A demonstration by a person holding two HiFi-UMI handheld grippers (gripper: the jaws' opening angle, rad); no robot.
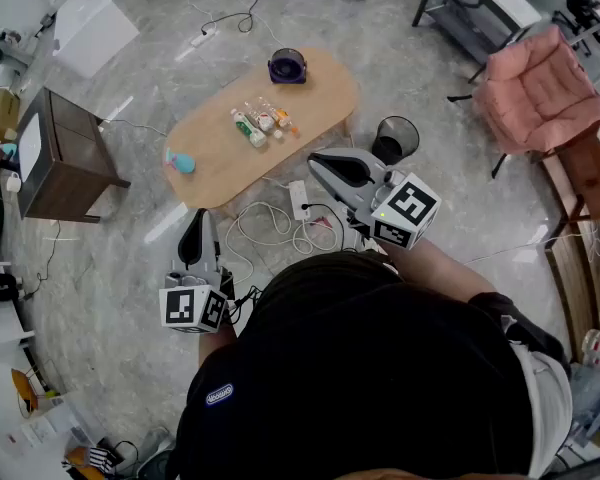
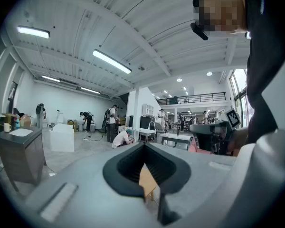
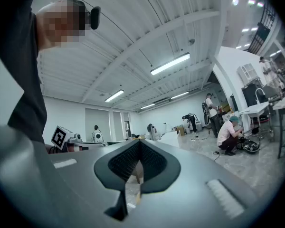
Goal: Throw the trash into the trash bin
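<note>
Nothing is binned yet. The cluster of small plastic bottles lies on the oval wooden table, with the black mesh trash bin near its end. The left gripper and right gripper are both clenched on nothing, well short of the table, so every pick-up is still to do.

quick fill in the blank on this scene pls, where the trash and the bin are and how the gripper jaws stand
1. The small bottles lie together on the wooden ____.
2. The black mesh trash bin stands on the ____.
3. The left gripper and the right gripper both have their jaws ____, with nothing between them.

Missing words: table; floor; shut
</note>
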